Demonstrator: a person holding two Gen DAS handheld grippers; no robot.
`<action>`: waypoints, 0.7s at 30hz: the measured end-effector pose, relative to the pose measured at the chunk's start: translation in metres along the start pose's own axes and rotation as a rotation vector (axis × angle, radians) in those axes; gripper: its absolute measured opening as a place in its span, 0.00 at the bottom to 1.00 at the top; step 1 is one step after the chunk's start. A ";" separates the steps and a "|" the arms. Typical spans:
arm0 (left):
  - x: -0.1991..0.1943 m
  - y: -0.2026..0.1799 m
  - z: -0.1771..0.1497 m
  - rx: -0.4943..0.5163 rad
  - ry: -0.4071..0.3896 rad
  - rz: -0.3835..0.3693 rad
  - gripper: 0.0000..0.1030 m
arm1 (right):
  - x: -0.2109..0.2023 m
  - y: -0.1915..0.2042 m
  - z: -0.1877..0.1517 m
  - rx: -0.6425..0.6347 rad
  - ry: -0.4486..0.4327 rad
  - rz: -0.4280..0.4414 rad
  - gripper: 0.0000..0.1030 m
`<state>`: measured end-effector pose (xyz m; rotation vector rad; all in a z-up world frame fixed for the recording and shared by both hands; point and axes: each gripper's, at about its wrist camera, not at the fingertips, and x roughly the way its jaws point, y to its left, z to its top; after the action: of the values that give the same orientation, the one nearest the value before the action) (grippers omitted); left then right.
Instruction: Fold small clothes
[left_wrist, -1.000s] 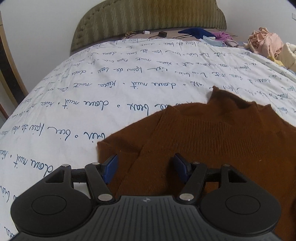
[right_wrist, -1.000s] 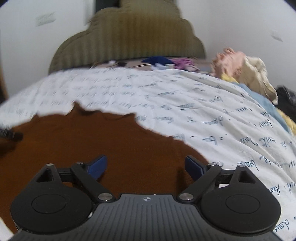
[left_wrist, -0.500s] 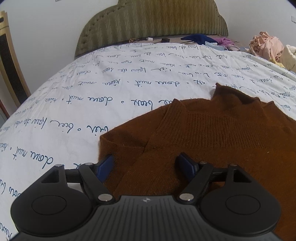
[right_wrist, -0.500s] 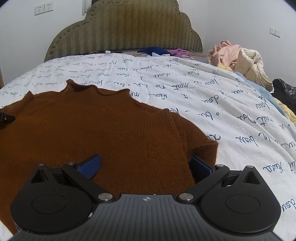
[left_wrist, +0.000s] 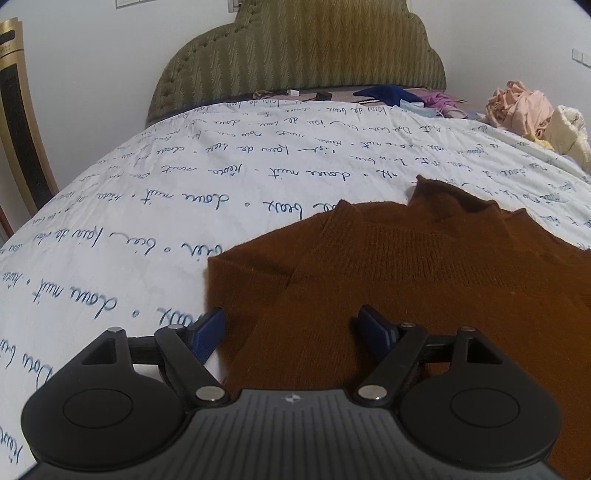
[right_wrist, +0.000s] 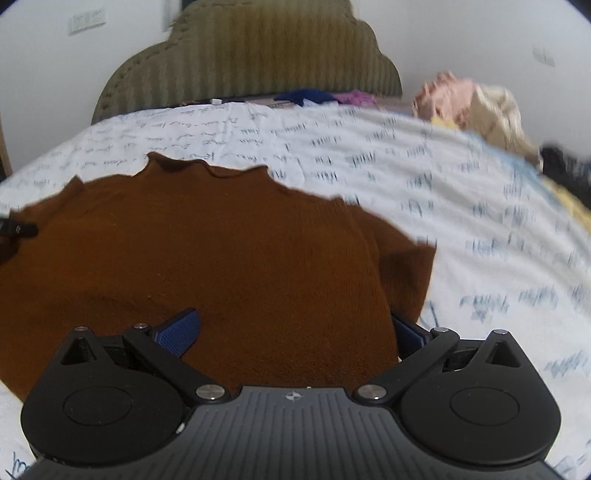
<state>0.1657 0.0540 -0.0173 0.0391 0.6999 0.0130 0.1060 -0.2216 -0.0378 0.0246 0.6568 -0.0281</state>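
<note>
Both tongs, left tongs (left_wrist: 291, 328) opening and right tongs (right_wrist: 295, 330) wide, straddle the brown sweater (left_wrist: 424, 280) unpressed, so closing shallow may pinch one layer and drag the fold crooked.

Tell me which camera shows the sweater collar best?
The left wrist view: the collar is sharp there, with its wavy edge clear. The right wrist view shows the collar too, but blurred.

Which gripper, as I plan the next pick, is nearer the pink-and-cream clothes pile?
Right. The right gripper, over the sweater's right sleeve, sits toward the pile; the left gripper, jaws opening around the left sleeve, is farther across.
</note>
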 end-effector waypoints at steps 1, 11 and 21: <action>-0.002 0.003 -0.003 -0.008 -0.001 -0.004 0.82 | 0.000 -0.004 -0.001 0.022 -0.002 0.010 1.00; -0.017 0.025 -0.038 -0.098 -0.040 -0.088 0.88 | 0.002 -0.005 -0.010 0.045 -0.034 0.022 1.00; -0.013 0.024 -0.045 -0.095 -0.062 -0.102 0.99 | 0.000 -0.011 -0.012 0.083 -0.052 0.044 1.00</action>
<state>0.1268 0.0795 -0.0423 -0.0870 0.6383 -0.0522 0.0984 -0.2323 -0.0473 0.1184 0.6024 -0.0134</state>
